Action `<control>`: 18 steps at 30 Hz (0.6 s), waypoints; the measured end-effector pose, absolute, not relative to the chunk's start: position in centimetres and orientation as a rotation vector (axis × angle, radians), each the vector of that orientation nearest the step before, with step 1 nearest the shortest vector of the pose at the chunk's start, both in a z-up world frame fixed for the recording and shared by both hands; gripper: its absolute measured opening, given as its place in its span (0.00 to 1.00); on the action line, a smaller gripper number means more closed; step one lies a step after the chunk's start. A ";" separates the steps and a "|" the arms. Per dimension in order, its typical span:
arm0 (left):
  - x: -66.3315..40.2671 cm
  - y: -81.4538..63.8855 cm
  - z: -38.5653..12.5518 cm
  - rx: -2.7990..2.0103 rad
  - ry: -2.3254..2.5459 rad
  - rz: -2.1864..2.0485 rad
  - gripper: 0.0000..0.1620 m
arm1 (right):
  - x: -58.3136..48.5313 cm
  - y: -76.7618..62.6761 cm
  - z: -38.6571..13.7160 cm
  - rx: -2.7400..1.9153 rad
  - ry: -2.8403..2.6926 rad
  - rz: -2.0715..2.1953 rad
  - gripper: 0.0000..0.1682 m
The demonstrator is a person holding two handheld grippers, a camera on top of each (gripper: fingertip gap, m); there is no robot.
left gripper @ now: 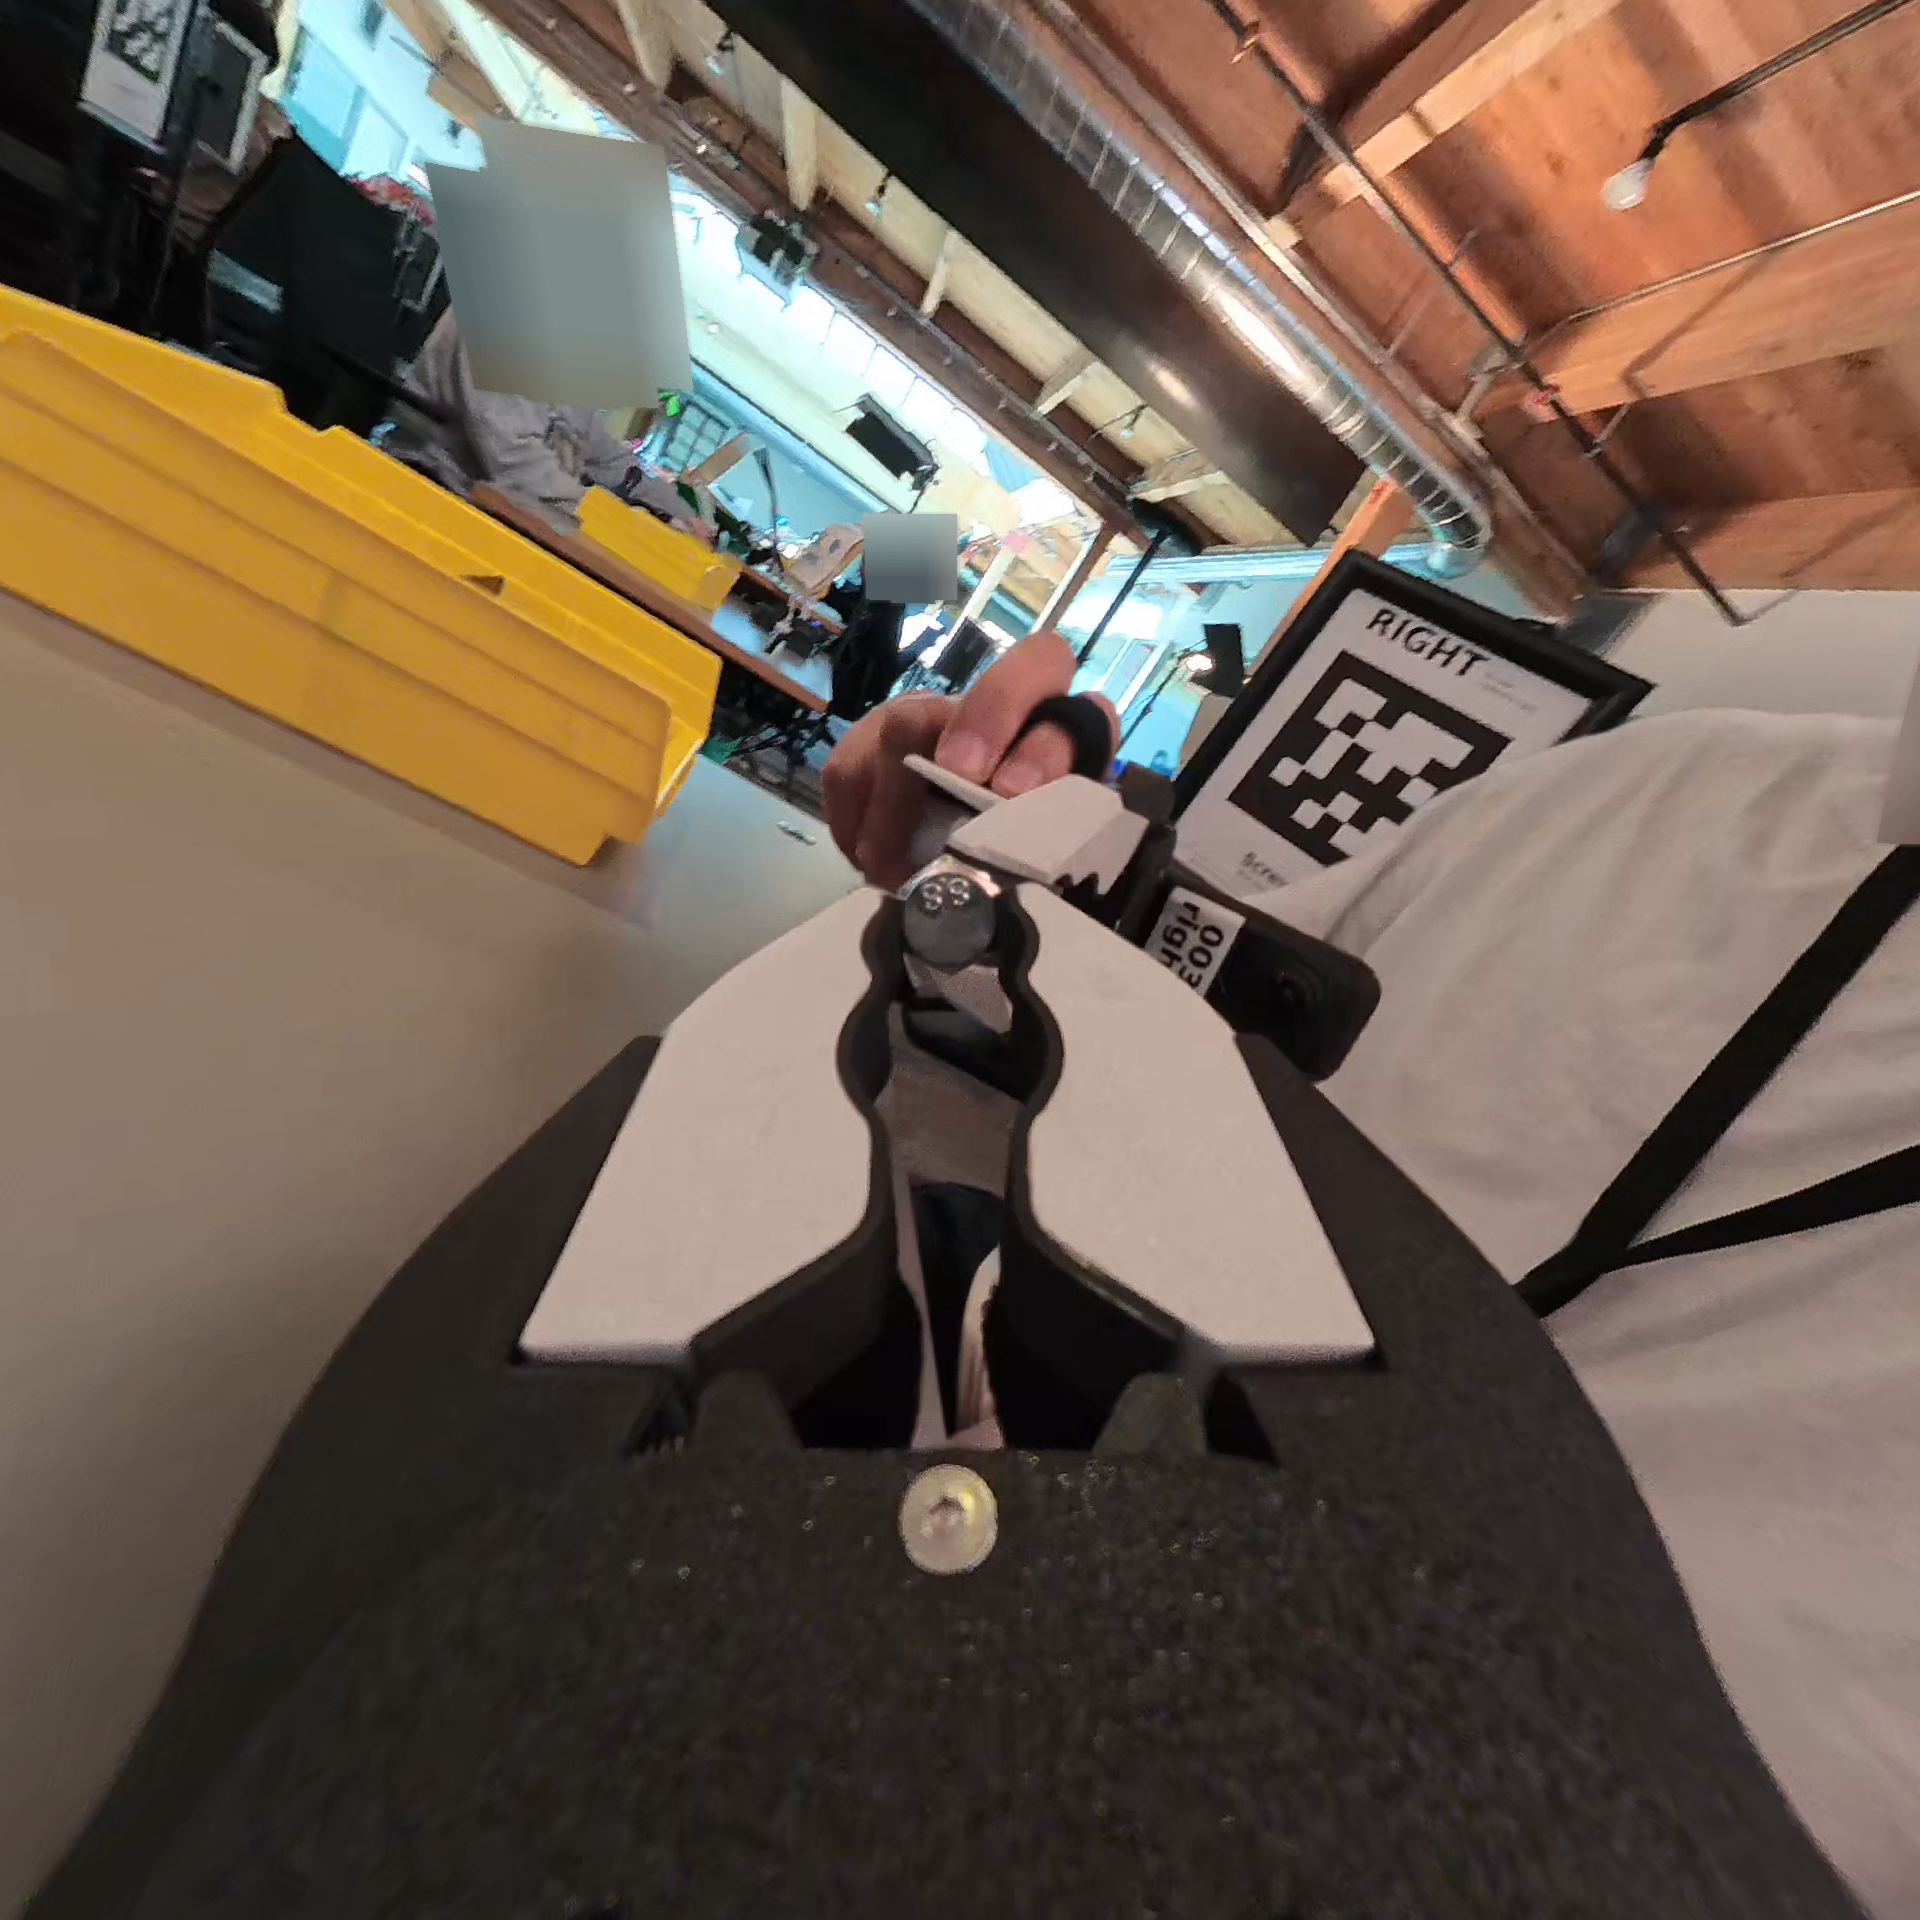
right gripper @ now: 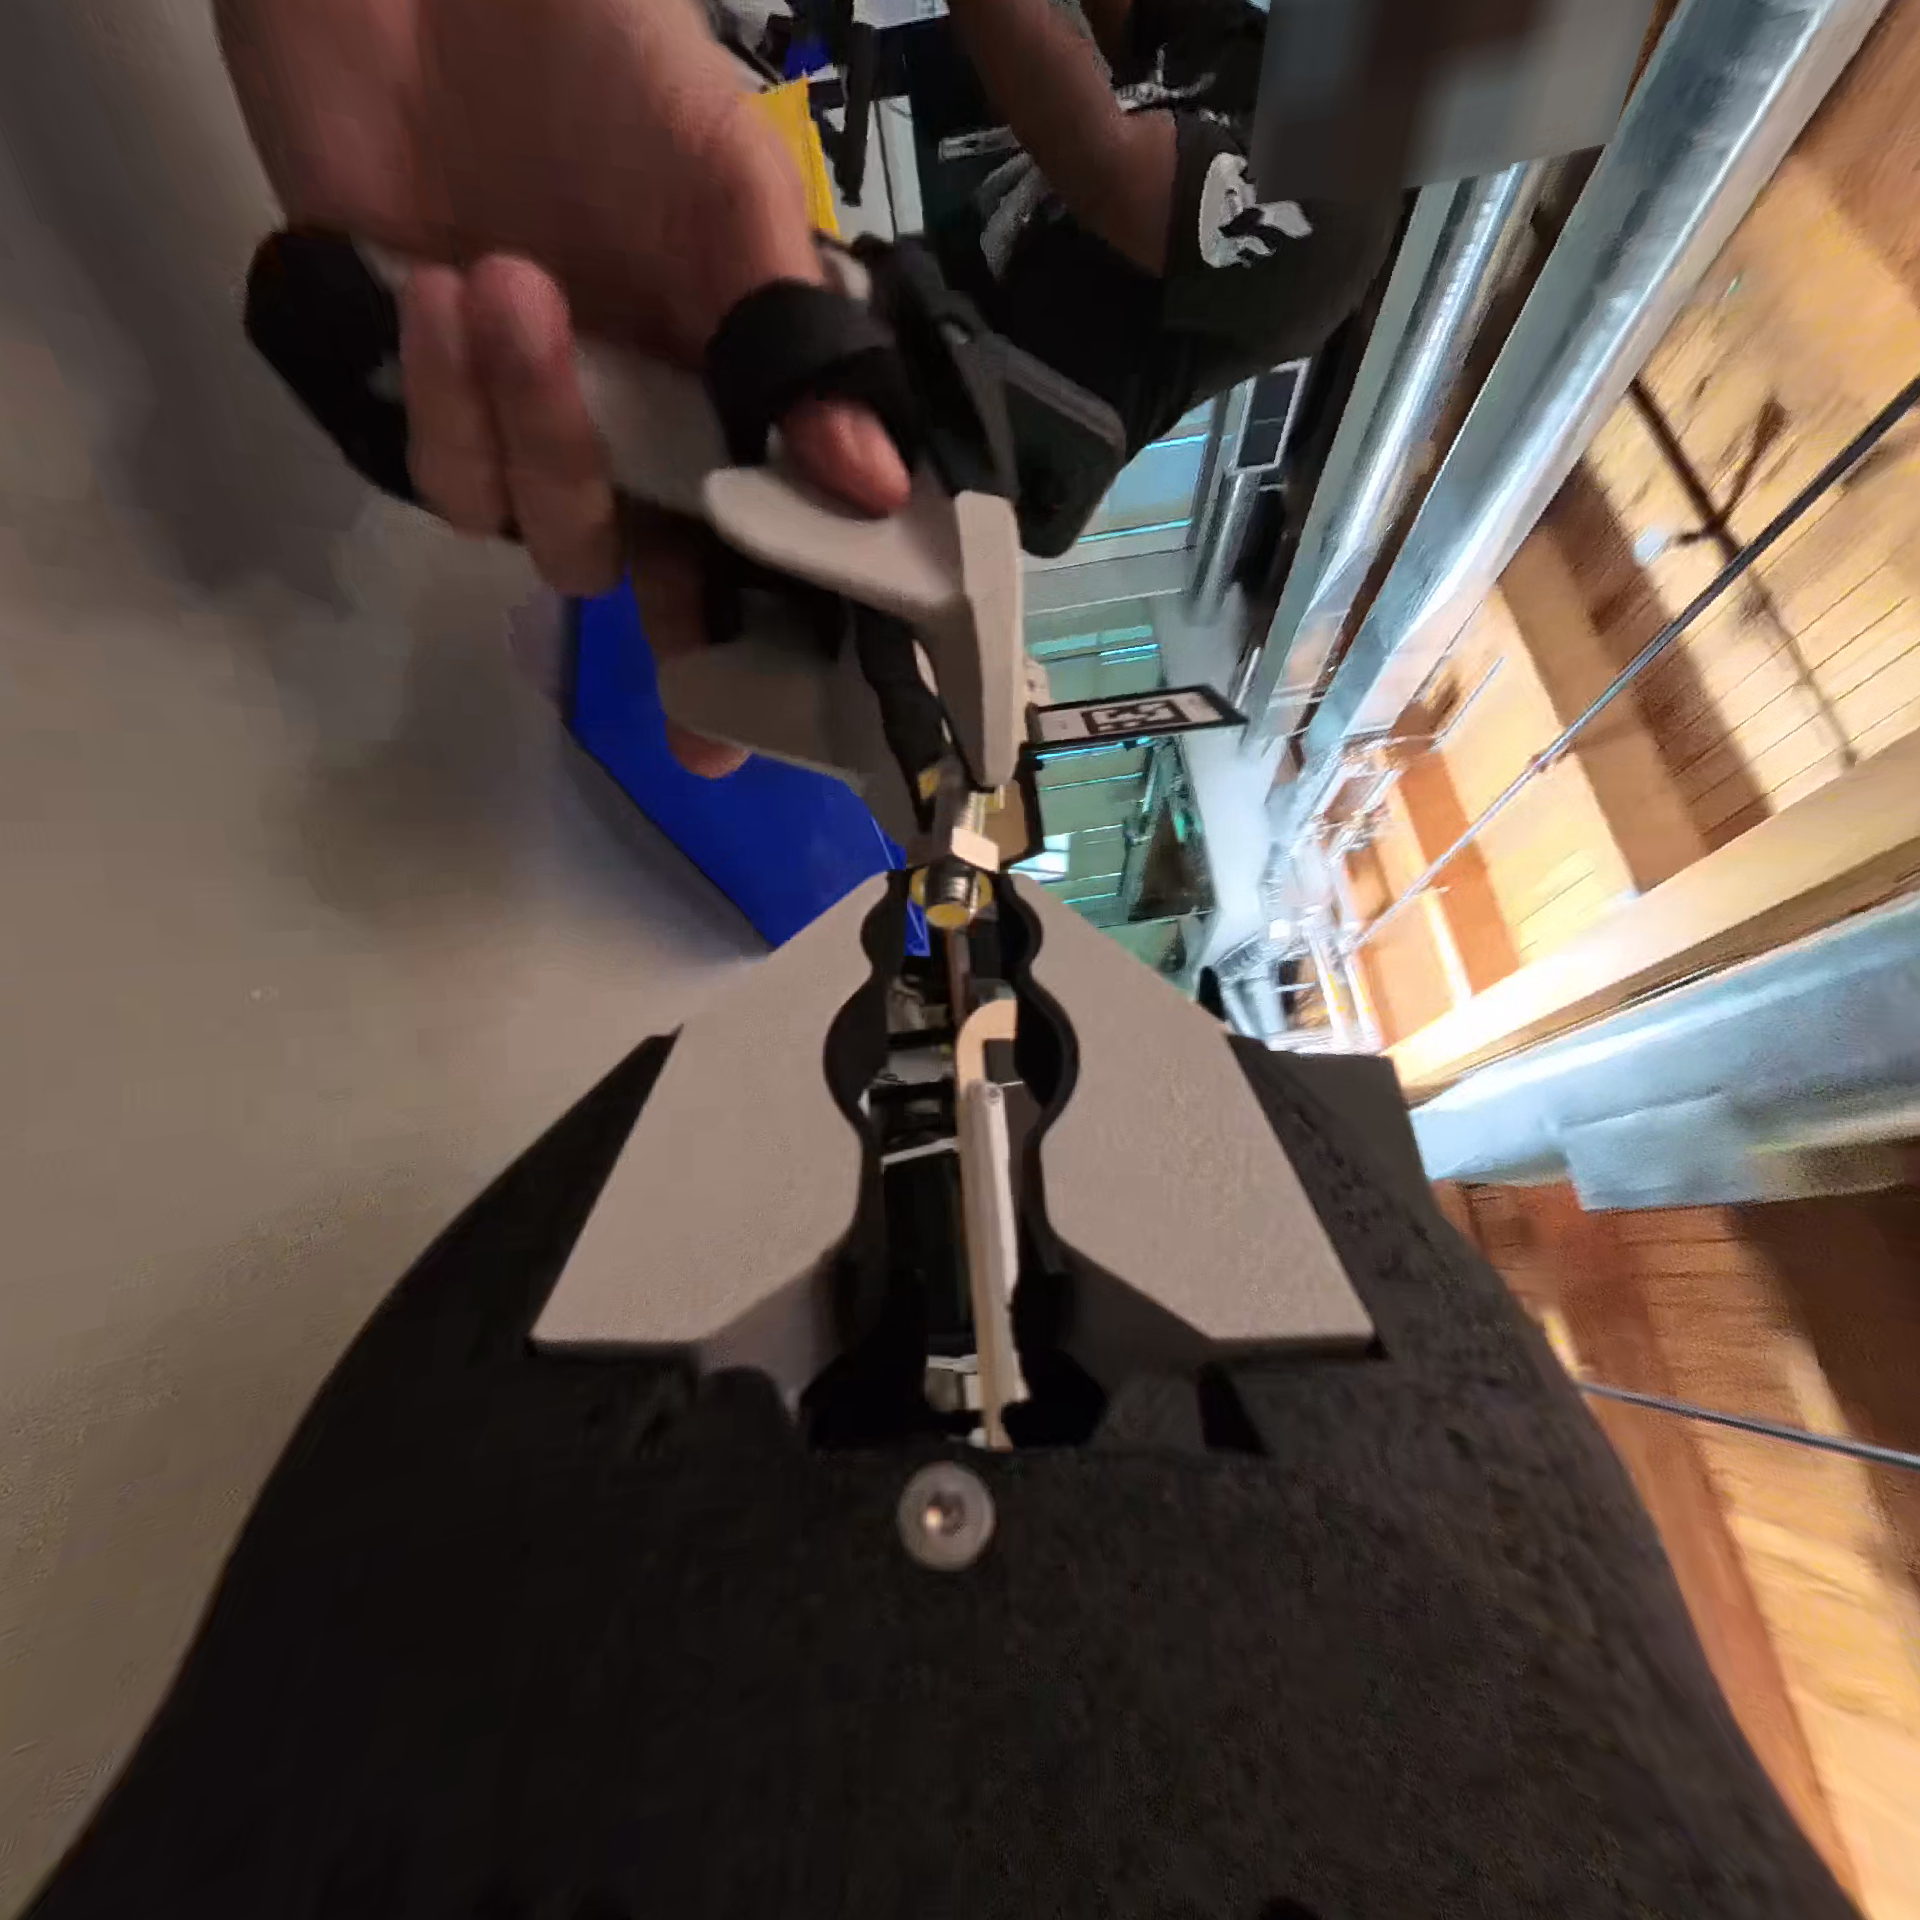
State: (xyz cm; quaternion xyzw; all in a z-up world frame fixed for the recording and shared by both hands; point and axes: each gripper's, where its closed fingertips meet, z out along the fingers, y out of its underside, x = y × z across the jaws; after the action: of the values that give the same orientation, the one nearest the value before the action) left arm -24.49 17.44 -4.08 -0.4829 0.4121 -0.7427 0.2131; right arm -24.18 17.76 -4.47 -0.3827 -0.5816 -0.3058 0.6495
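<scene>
- The left gripper (left gripper: pixel 948 902) is pressed in on a hex-headed steel bolt (left gripper: pixel 945 927). The head sits right at the fingertips and the jaws hug its sides.
- The right gripper (right gripper: pixel 951 885) is closed nearly as far. It looks to be pinching a small yellow-rimmed metal piece (right gripper: pixel 948 906) at its very tips, though blur keeps me from telling what the piece is.
- In the right wrist view the two tools meet nose to nose, the left one coming down from 12 o'clock. The bolt's shank points toward the small piece. They are touching or just short of it, and I cannot tell which, nor whether one has gone onto the other.
- The right hand (left gripper: pixel 904 779) is wrapped round its handle at 12 o'clock of the bolt in the left wrist view. One finger is through a black loop.
- The left hand (right gripper: pixel 540 260) grips its handle at 11 o'clock in the right wrist view, also with a finger through a loop. Both tools are raised off the pale table (left gripper: pixel 260 1039) and steeply tilted.
- Stacked yellow bins (left gripper: pixel 312 582) sit at 10 o'clock in the left wrist view and a framed black-and-white marker board (left gripper: pixel 1382 748) at 2 o'clock.
- A blue object (right gripper: pixel 727 800) lies on the table at 10 o'clock of the right gripper's tips.
</scene>
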 end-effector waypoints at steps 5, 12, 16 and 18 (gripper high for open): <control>-25.4 18.1 -3.7 -1.308 1.123 -1.956 0.11 | -23.2 19.1 -4.9 -1.043 -1.206 -0.461 0.25; -24.6 19.7 -4.2 -1.223 1.229 -1.579 0.11 | -22.8 19.5 -8.8 -1.693 -0.806 0.755 0.24; -23.4 19.4 -4.0 -1.123 1.311 -1.479 0.11 | -22.6 18.1 -7.0 -1.697 -0.414 1.677 0.24; -22.6 18.5 -4.0 -1.065 1.373 -1.463 0.11 | -21.4 17.8 -5.9 -1.598 -0.254 1.962 0.23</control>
State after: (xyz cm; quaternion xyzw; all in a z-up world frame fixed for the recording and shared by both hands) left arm -22.63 18.52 -3.98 -0.4252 0.5482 -0.5840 0.4215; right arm -21.40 17.81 -5.87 -0.6004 -0.0955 0.7371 0.2950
